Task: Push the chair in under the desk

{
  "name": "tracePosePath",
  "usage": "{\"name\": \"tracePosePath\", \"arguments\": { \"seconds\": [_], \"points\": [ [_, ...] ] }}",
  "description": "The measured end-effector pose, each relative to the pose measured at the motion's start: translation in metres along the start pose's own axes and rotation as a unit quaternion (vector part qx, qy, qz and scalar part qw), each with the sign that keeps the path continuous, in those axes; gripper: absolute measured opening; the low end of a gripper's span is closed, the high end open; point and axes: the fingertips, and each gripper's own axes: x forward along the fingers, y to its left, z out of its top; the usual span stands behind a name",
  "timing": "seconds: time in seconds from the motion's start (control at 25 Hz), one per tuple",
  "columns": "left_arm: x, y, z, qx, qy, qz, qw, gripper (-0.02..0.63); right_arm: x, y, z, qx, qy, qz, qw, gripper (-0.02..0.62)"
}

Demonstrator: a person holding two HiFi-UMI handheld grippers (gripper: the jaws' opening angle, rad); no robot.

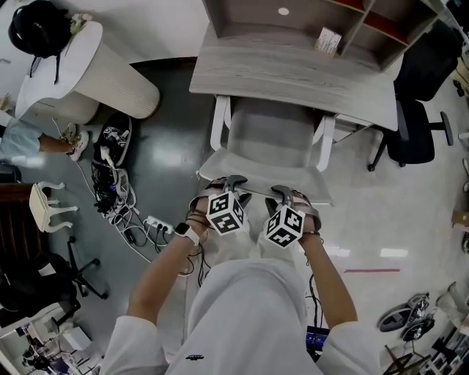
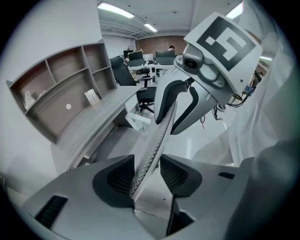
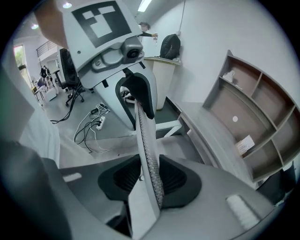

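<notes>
Right gripper (image 1: 292,196) grips chair back (image 3: 147,145); shelf (image 1: 253,16) holds 1 box (image 1: 328,40).

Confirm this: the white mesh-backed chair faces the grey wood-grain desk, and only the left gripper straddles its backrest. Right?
No. Both the left gripper and the right gripper straddle the backrest, as the head view shows. The white mesh-backed chair does face the grey wood-grain desk.

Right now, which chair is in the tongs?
The white chair at the desk; its backrest sits in the left tongs and right tongs. The black chair at right stands apart.
</notes>
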Motion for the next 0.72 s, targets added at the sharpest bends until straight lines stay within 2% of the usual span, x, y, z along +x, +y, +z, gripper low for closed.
{"name": "tracePosePath", "arguments": {
  "seconds": [0.24,0.44,0.72],
  "points": [
    [-0.004,0.010,-0.006,0.015,0.003,0.000,0.9999,0.175,0.005,-0.001,0.011,0.001,-0.006,-0.004,1.000,0.133],
    [0.000,0.017,-0.001,0.016,-0.001,0.020,0.9997,0.175,0.007,-0.011,0.010,0.001,-0.006,-0.005,1.000,0.133],
    [0.006,0.037,0.006,0.013,-0.001,0.022,0.9997,0.175,0.014,-0.033,0.015,0.010,-0.005,-0.009,1.000,0.138]
  ]
}}
